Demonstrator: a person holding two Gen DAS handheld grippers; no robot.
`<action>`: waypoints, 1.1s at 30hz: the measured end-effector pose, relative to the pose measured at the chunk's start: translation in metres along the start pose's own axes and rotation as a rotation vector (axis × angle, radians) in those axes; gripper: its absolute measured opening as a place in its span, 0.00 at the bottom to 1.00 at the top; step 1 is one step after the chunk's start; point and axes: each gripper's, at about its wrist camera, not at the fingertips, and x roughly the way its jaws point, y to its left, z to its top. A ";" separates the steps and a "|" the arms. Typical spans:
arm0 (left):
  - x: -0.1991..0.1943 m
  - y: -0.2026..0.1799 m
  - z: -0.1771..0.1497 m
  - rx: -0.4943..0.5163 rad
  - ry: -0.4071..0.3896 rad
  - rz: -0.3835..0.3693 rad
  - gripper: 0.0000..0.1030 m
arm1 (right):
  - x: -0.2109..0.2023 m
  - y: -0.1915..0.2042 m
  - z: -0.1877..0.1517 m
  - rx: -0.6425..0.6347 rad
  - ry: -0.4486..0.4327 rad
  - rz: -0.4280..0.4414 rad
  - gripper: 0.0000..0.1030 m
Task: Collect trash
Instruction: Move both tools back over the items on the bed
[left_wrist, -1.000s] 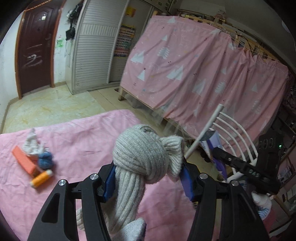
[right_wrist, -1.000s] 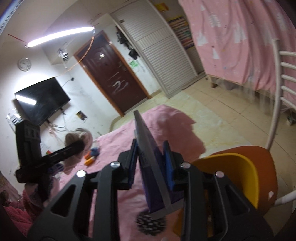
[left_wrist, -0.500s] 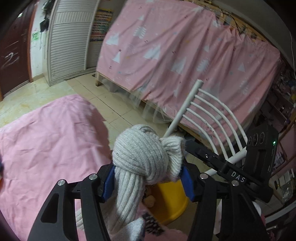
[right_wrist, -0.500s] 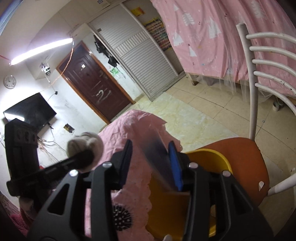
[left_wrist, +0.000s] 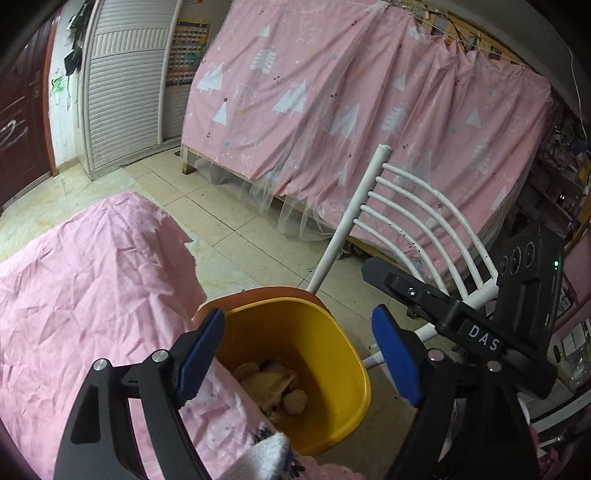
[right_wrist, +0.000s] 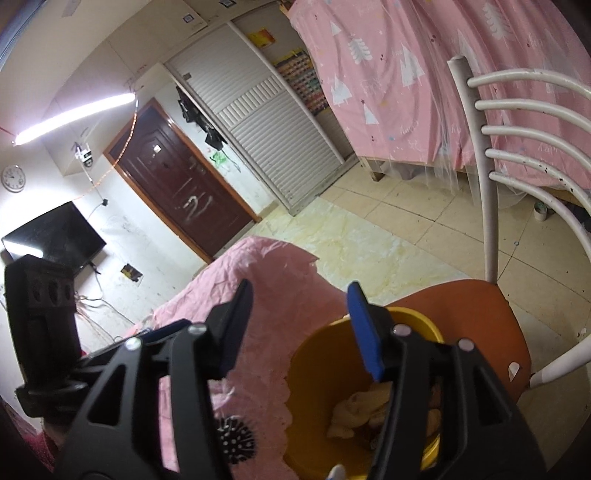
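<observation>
The crumpled beige contents (left_wrist: 275, 384) at the bottom of the round yellow plastic bin (left_wrist: 343, 391) are too jumbled to identify, and in the right wrist view a black gripper finger (right_wrist: 413, 387) covers part of them. At the lower edge of the left wrist view, a white knitted fabric piece (left_wrist: 267, 459) is cut off. The orange chair seat (right_wrist: 476, 314) is mostly hidden beneath the bin.
</observation>
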 end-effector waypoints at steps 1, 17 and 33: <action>-0.003 0.003 0.000 -0.004 -0.004 0.001 0.70 | 0.001 0.003 0.000 -0.005 0.002 0.002 0.51; -0.078 0.078 0.002 -0.090 -0.130 0.093 0.72 | 0.042 0.095 -0.004 -0.155 0.065 0.055 0.67; -0.145 0.189 -0.012 -0.179 -0.182 0.280 0.80 | 0.109 0.195 -0.035 -0.308 0.197 0.120 0.73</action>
